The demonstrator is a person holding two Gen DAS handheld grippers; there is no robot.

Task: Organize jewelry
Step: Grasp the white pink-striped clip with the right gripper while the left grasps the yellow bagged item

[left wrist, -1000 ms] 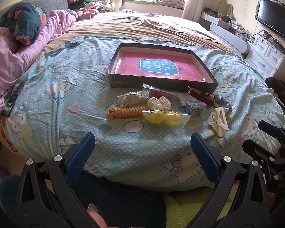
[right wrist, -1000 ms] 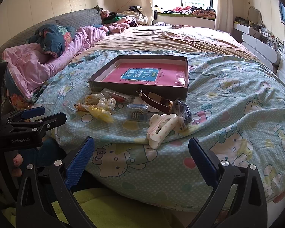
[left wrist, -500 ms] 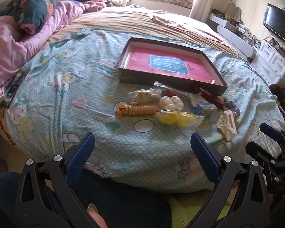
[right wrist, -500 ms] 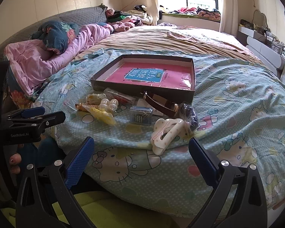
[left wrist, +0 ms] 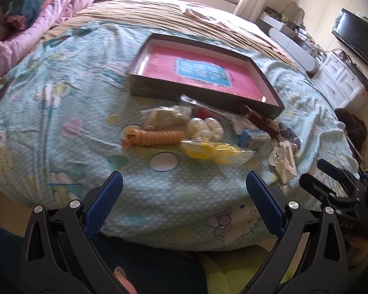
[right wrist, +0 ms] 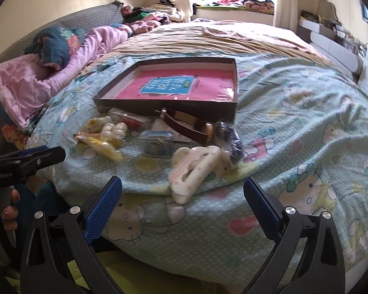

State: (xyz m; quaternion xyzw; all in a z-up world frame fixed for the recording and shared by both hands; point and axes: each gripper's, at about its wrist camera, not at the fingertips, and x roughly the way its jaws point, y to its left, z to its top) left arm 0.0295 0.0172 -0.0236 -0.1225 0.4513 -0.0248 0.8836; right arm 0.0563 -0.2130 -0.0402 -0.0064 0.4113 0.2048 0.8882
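A shallow dark box (left wrist: pixel 203 93) (right wrist: pixel 169 105) with a pink sheet inside lies on the bed. Before its near wall lies a cluster of small items: an orange coil hair tie (left wrist: pixel 154 138), pearl beads (left wrist: pixel 204 128) (right wrist: pixel 115 131), a yellow bagged piece (left wrist: pixel 213 150) (right wrist: pixel 103 147), a small blue box (left wrist: pixel 255 139) (right wrist: pixel 158 142), a brown strap (left wrist: pixel 260 120) (right wrist: pixel 186 125) and a white hair claw (left wrist: pixel 285 161) (right wrist: pixel 193 169). My left gripper (left wrist: pixel 184 196) is open, short of the coil tie. Also open, my right gripper (right wrist: pixel 182 196) hovers just short of the hair claw.
The bed wears a light-blue cartoon sheet (left wrist: pixel 61 112) (right wrist: pixel 306 127). Pink bedding (right wrist: pixel 49 78) is heaped at the left. White drawers (left wrist: pixel 341 80) and a TV (left wrist: pixel 358 41) stand at the right. The other gripper shows at each view's edge (left wrist: pixel 341 188) (right wrist: pixel 24 161).
Both grippers have moved forward toward the bed; the box and the items look larger and nearer. Nothing on the bed has been moved.
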